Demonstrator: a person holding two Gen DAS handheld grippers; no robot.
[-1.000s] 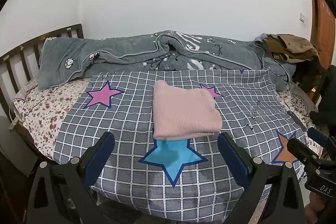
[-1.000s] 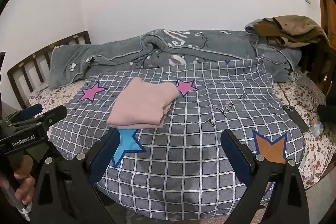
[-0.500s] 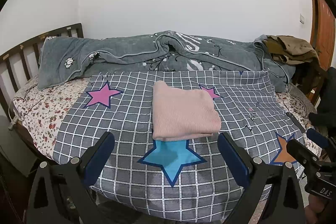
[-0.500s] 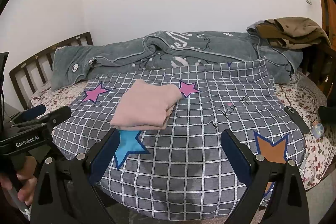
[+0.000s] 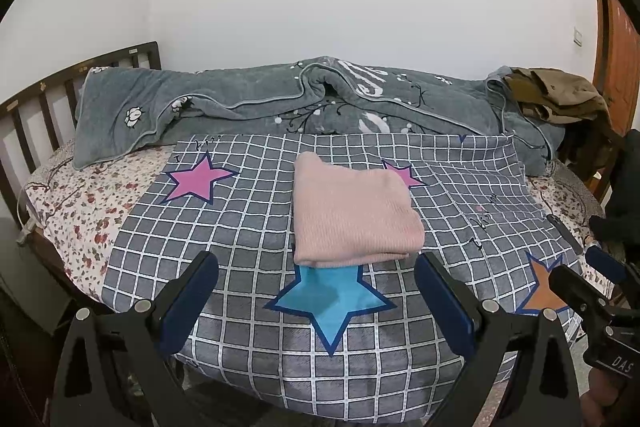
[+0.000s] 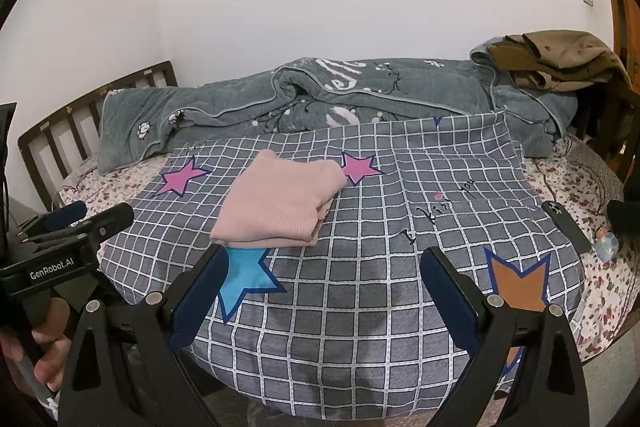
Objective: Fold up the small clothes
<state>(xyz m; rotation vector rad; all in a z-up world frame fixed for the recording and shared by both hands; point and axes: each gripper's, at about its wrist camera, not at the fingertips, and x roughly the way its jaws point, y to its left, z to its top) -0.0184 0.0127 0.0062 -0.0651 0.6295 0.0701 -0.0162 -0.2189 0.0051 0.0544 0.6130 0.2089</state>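
Left gripper [image 5: 316, 291] wide, empty, near bed edge; right gripper [image 6: 324, 287] likewise wide, empty. Folded pink garment [image 5: 352, 215] lies on grey checked star-print cover [image 5: 248, 227], its near edge touching blue star [image 5: 332, 301]. Left view shows flat top of garment; right view shows stacked layers at its side [image 6: 280, 205]. Only right view shows phone [image 6: 566, 227] on floral sheet [image 6: 580, 183]. Grey quilt [image 5: 260, 99] behind, brown clothes [image 6: 560, 61] at far right.

near edge: bare checked sheet [image 6: 360, 307], open to reach | middle: folded pink garment [image 5: 352, 219] in the way | far side: rumpled grey blanket [image 5: 280, 103] | right: phone [image 6: 566, 227], brown clothes [image 6: 560, 61]
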